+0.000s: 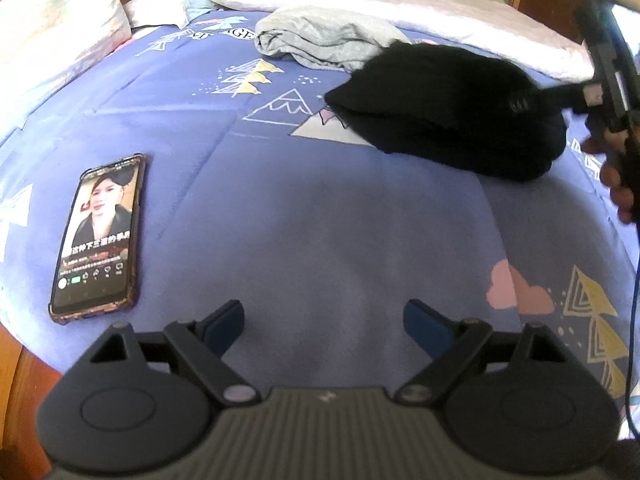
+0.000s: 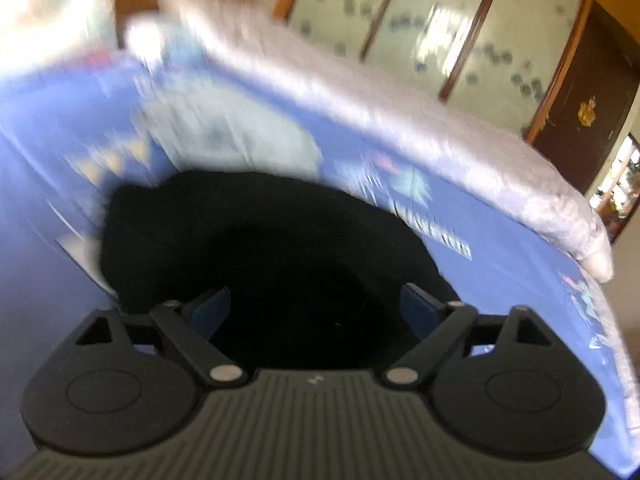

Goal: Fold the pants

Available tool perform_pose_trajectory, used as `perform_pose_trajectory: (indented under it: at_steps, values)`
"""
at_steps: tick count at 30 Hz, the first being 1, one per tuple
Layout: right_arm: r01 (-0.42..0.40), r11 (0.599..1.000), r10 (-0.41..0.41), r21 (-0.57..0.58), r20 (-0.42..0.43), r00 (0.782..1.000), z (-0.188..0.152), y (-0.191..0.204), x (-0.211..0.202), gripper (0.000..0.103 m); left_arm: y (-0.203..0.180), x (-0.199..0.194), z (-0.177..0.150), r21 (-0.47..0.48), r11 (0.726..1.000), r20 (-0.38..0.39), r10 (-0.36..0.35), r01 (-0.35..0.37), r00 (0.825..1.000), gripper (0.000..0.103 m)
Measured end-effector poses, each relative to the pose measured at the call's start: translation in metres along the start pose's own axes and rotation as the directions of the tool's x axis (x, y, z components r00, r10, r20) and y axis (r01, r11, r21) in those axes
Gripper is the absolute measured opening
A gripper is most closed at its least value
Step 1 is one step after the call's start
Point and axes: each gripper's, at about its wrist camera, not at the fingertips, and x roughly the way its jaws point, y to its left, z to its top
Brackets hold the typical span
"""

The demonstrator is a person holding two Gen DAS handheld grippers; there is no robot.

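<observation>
A purple bedspread (image 1: 320,220) printed with mountains covers the bed. A phone (image 1: 98,236) lies face up on it, screen lit. A crumpled grey garment (image 1: 320,40) sits near a pale quilt (image 1: 400,4), with a pillow (image 1: 48,28) at the head.

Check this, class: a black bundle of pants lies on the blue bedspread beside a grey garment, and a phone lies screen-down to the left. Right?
Not quite. The phone lies screen-up, its display lit, as the left wrist view shows. The pants, bedspread and grey garment are as stated.
</observation>
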Motion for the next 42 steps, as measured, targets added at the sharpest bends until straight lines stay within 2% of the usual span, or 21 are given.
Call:
perform_pose_trajectory:
  at_steps: [1, 3, 6, 8, 11, 15, 17, 18, 19, 20, 21, 22, 25, 27, 29, 30, 32, 34, 36, 39, 42]
  values:
    - [-0.035, 0.994, 0.039, 0.106, -0.035, 0.999, -0.004, -0.01, 0.0, 0.021, 0.003, -0.002, 0.001, -0.006, 1.0, 0.006, -0.011, 0.011, 1.0, 0.089]
    - [-0.147, 0.95, 0.149, 0.275, 0.013, 0.989, -0.016, -0.028, -0.019, 0.015, 0.009, -0.005, 0.005, -0.028, 0.998, 0.015, -0.047, 0.048, 0.999, 0.089]
    - [-0.356, 0.844, 0.343, 0.402, 0.107, 0.933, -0.042, -0.044, -0.067, 0.014, 0.024, -0.011, 0.016, -0.111, 0.976, 0.026, -0.187, 0.188, 0.982, 0.089]
    - [-0.476, 0.766, 0.453, 0.432, 0.163, 0.877, -0.058, -0.046, -0.097, 0.014, 0.035, -0.016, 0.022, -0.188, 0.935, 0.05, -0.296, 0.3, 0.954, 0.091]
    - [-0.625, 0.619, 0.604, 0.475, 0.22, 0.766, -0.093, -0.044, -0.133, 0.011, 0.044, -0.019, 0.029, -0.284, 0.868, 0.075, -0.403, 0.407, 0.912, 0.1]
    - [-0.716, 0.445, 0.712, 0.538, 0.272, 0.647, -0.131, -0.036, -0.153, 0.01, 0.033, -0.01, 0.031, -0.334, 0.785, 0.048, -0.539, 0.522, 0.841, 0.102]
    - [-0.756, 0.373, 0.756, 0.538, 0.297, 0.584, -0.144, -0.027, -0.162, 0.01, 0.021, 0.001, 0.029, -0.343, 0.773, 0.008, -0.565, 0.533, 0.825, 0.099]
    - [-0.776, 0.341, 0.773, 0.531, 0.311, 0.553, -0.148, -0.022, -0.165, 0.01, 0.016, 0.006, 0.028, -0.337, 0.783, -0.01, -0.558, 0.523, 0.83, 0.079]
    - [-0.793, 0.326, 0.786, 0.515, 0.318, 0.53, -0.146, -0.021, -0.17, 0.007, 0.011, 0.012, 0.026, -0.327, 0.795, -0.035, -0.551, 0.512, 0.834, 0.039]
    - [-0.807, 0.322, 0.796, 0.495, 0.32, 0.514, -0.146, -0.019, -0.174, 0.007, 0.006, 0.017, 0.025, -0.32, 0.807, -0.076, -0.543, 0.496, 0.836, 0.027]
    - [-0.821, 0.323, 0.807, 0.471, 0.317, 0.499, -0.143, -0.018, -0.178, 0.006, 0.005, 0.021, 0.025, -0.321, 0.814, -0.087, -0.534, 0.483, 0.841, 0.023]
    - [-0.824, 0.34, 0.807, 0.452, 0.309, 0.503, -0.138, -0.02, -0.18, 0.011, 0.009, 0.016, 0.026, -0.318, 0.816, -0.074, -0.528, 0.482, 0.846, 0.02]
    - [-0.782, 0.463, 0.738, 0.418, 0.308, 0.601, -0.125, -0.04, -0.19, 0.015, 0.021, -0.005, 0.029, -0.264, 0.855, -0.004, -0.463, 0.445, 0.886, 0.018]
    - [-0.707, 0.517, 0.638, 0.482, 0.334, 0.694, -0.121, -0.069, -0.18, 0.023, 0.036, -0.015, 0.028, -0.259, 0.869, 0.035, -0.427, 0.421, 0.904, 0.018]
    - [-0.571, 0.576, 0.487, 0.585, 0.315, 0.814, -0.118, -0.098, -0.161, 0.05, 0.048, -0.021, 0.03, -0.278, 0.876, 0.044, -0.399, 0.395, 0.916, 0.018]
    - [-0.508, 0.592, 0.421, 0.625, 0.297, 0.857, -0.118, -0.11, -0.151, 0.06, 0.054, -0.022, 0.03, -0.291, 0.876, 0.048, -0.389, 0.385, 0.92, 0.018]
    - [-0.398, 0.605, 0.324, 0.689, 0.244, 0.914, -0.113, -0.134, -0.125, 0.061, 0.066, -0.027, 0.028, -0.313, 0.872, 0.062, -0.376, 0.376, 0.925, 0.018]
    - [-0.318, 0.599, 0.271, 0.735, 0.189, 0.944, -0.107, -0.146, -0.098, 0.062, 0.074, -0.029, 0.026, -0.324, 0.874, 0.072, -0.358, 0.362, 0.931, 0.018]
    - [-0.275, 0.582, 0.259, 0.766, 0.146, 0.955, -0.099, -0.149, -0.07, 0.064, 0.076, -0.032, 0.024, -0.315, 0.883, 0.073, -0.342, 0.347, 0.937, 0.018]
    - [-0.245, 0.545, 0.287, 0.802, 0.097, 0.953, -0.078, -0.136, -0.025, 0.065, 0.071, -0.031, 0.021, -0.296, 0.894, 0.044, -0.34, 0.337, 0.939, 0.024]
    - [-0.249, 0.438, 0.345, 0.864, 0.094, 0.934, -0.071, -0.127, 0.006, 0.062, 0.058, -0.02, 0.018, -0.261, 0.92, 0.0, -0.302, 0.292, 0.953, 0.042]
